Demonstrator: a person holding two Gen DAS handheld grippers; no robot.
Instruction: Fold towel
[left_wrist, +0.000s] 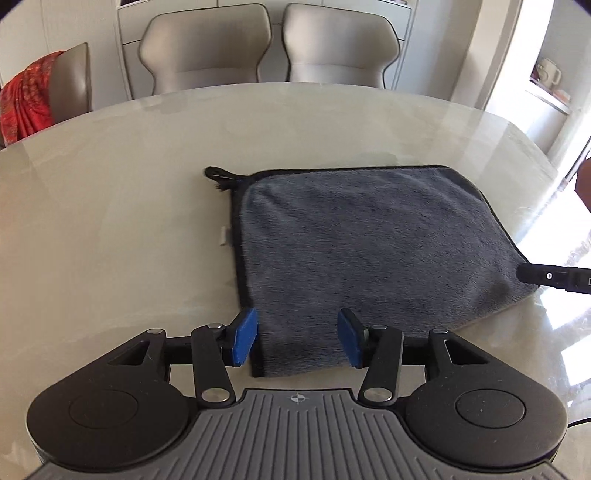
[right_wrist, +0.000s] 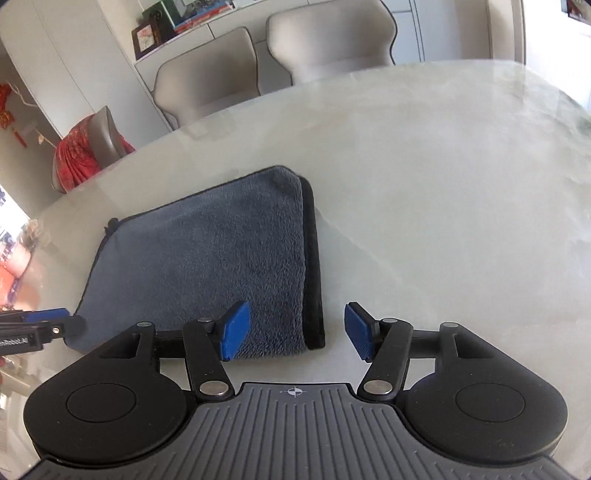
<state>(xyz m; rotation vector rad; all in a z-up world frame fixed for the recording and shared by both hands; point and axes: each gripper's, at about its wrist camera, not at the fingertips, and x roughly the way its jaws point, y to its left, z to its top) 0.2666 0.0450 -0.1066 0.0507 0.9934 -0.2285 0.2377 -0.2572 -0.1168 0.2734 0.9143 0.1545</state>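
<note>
Folded grey plush towel (left_wrist: 369, 251) flat on glossy pale stone table (left_wrist: 110, 221). Left gripper (left_wrist: 298, 341) fingers apart over its near-left corner, gripping nothing. Right gripper (right_wrist: 297, 330) fingers apart, straddling near-right corner, empty.

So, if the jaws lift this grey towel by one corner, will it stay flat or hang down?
The grey towel would probably hang limp: it is soft plush fabric lying flat in layers. Its layers may fall open, since nothing appears to hold them together. On the glossy table it may slide when pushed rather than bunch up.
</note>
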